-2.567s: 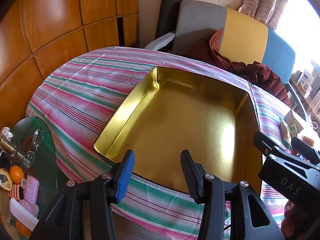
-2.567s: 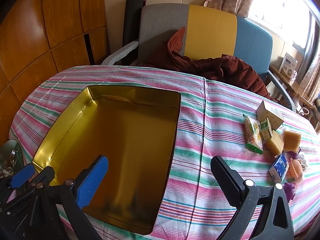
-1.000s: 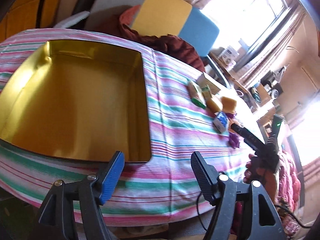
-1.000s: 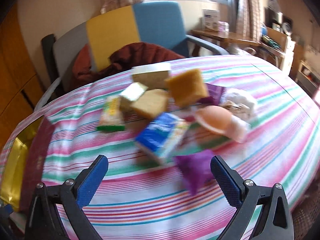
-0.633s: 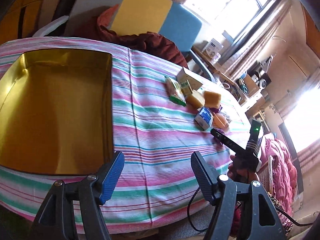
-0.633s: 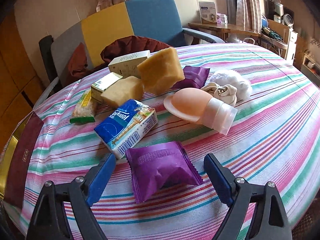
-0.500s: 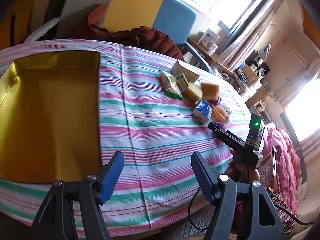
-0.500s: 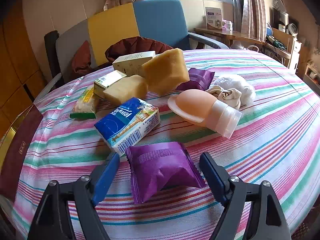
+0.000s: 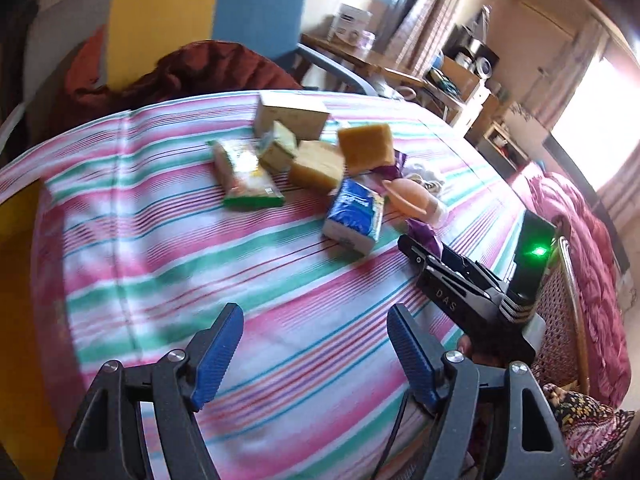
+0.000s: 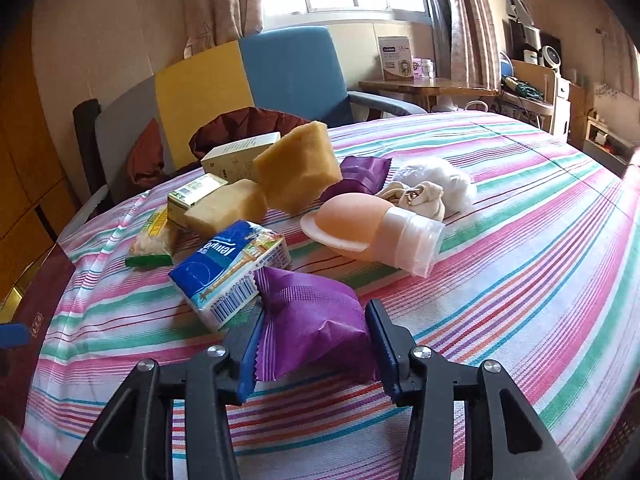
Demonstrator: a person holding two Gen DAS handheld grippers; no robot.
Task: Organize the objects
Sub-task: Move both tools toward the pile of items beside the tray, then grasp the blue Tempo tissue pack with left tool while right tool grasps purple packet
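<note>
My right gripper (image 10: 314, 330) has closed on a purple snack packet (image 10: 308, 316) lying on the striped tablecloth; its fingers press both sides. It also shows in the left wrist view (image 9: 416, 246) with the packet (image 9: 426, 236) at its tip. Behind lie a blue tissue pack (image 10: 232, 268), two yellow sponges (image 10: 298, 166), a peach cup (image 10: 372, 232), small boxes (image 10: 236, 156), a green snack bag (image 10: 154, 240) and white socks (image 10: 428, 188). My left gripper (image 9: 316, 344) is open and empty, above bare cloth. The gold tin (image 9: 16, 280) is at the left edge.
A multicoloured armchair (image 10: 240, 84) with a dark red cloth (image 10: 240, 124) stands behind the table. A wooden side table (image 10: 432, 84) and shelves stand at the right. A pink bed cover (image 9: 580, 232) lies beyond the table's right edge.
My right gripper moved in over the purple packet and closed on it. My left gripper swung right, away from the gold tin toward the pile of objects.
</note>
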